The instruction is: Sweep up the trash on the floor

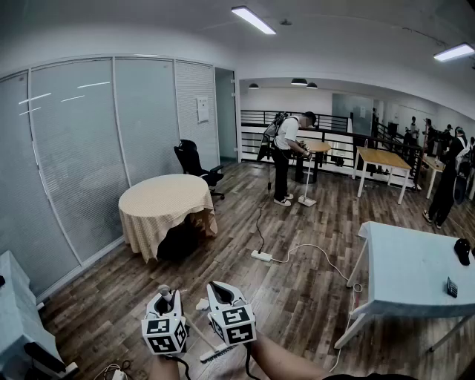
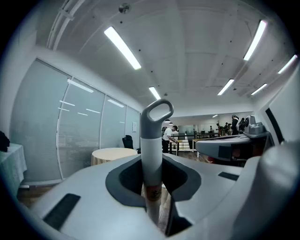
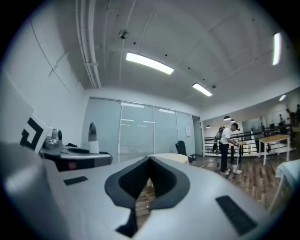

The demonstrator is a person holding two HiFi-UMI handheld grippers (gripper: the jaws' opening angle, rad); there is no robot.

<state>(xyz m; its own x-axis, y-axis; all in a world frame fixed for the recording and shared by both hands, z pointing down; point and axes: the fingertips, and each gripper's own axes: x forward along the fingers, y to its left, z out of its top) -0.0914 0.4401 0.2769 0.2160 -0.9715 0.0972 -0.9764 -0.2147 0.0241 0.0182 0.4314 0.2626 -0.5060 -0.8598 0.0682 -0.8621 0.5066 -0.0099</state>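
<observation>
Left gripper (image 2: 153, 190) clamps a grey-capped handle (image 2: 151, 140) (right gripper (image 3: 145, 190) closed, empty).

This is an open-plan office (a large one, running on past a railing (image 1: 256, 119) at twelve o'clock). Frosted glass partitions (image 1: 89, 148) with blinds line the nine-to-eleven o'clock side under long ceiling strip lights (image 1: 252, 19), and a black swivel chair (image 1: 194, 162) sits at eleven o'clock behind a cloth-covered round desk (image 1: 165, 202). A white desk (image 1: 415, 260) stands at three o'clock and wooden-topped desks (image 1: 382, 158) at one o'clock, people stand about, and a power strip (image 1: 261, 256) trails cable over the wood-plank floor (image 1: 297, 304).
</observation>
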